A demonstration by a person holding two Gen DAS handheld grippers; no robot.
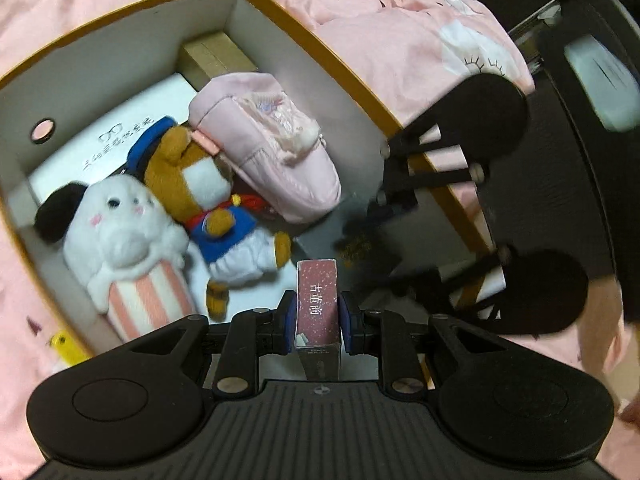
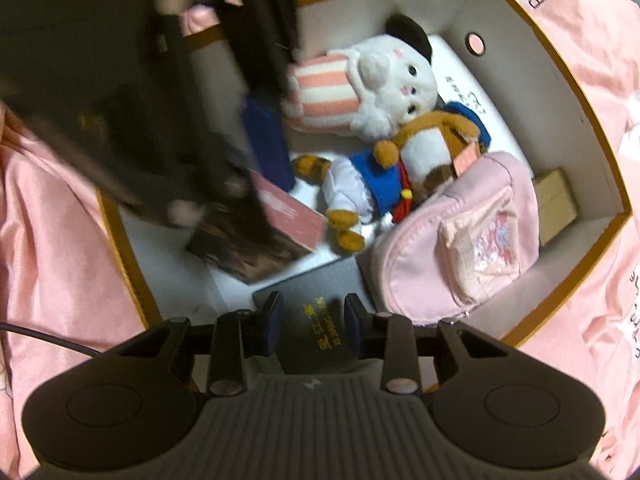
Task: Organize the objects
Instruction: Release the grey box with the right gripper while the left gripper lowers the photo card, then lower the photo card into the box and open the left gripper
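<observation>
Between your left gripper's (image 1: 317, 322) 2 blue pads sits a small maroon cardboard box with white characters (image 1: 318, 304), clamped upright over the near end of the large white-lined, orange-edged cardboard box (image 1: 280, 12). Your right gripper (image 2: 312, 322) points straight down into that same box, its jaws partly apart astride a dark grey booklet with gold lettering (image 2: 320, 308); you cannot tell whether the pads press it. Just beside it lies a pink fabric pouch (image 2: 460, 232), then a brown plush bear in blue sailor dress (image 2: 400, 168) and a white plush dog with a striped pink body (image 2: 360, 84), both touching. All of it rests on pink printed bedding (image 2: 580, 360).
</observation>
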